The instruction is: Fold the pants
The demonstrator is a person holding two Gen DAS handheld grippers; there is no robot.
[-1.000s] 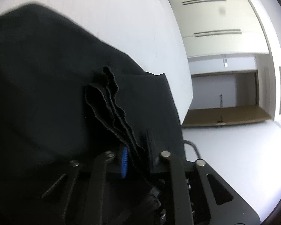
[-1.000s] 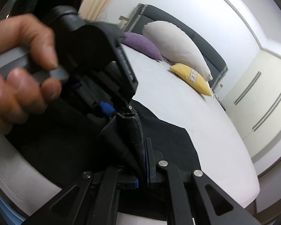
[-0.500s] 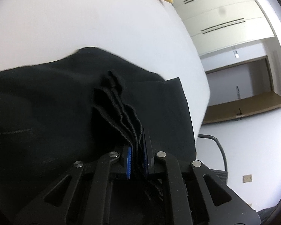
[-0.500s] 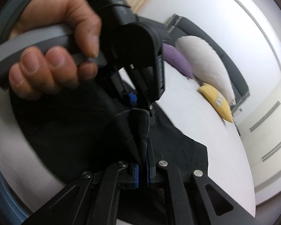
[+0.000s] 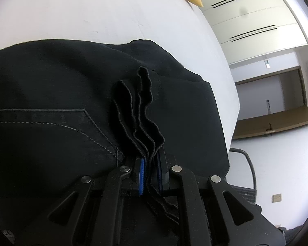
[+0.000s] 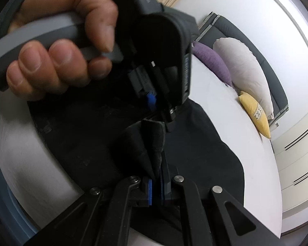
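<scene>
Meanwhile, black pants (image 5: 71, 102) lie spread on a white bed (image 5: 92, 10), both grippers pinching their gathered edge. Left gripper (image 5: 151, 176) is clamped on several wavy layers rising toward 12 o'clock. Right gripper (image 6: 156, 188) is closed on a bunched fold; at 11 o'clock a hand (image 6: 57, 47), slightly blurred, grips the other tool's handle. Pillows (image 6: 242, 69) sit at 2 o'clock.

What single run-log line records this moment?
step: folding | left gripper: shut on pants | right gripper: shut on pants | surface: bed
</scene>
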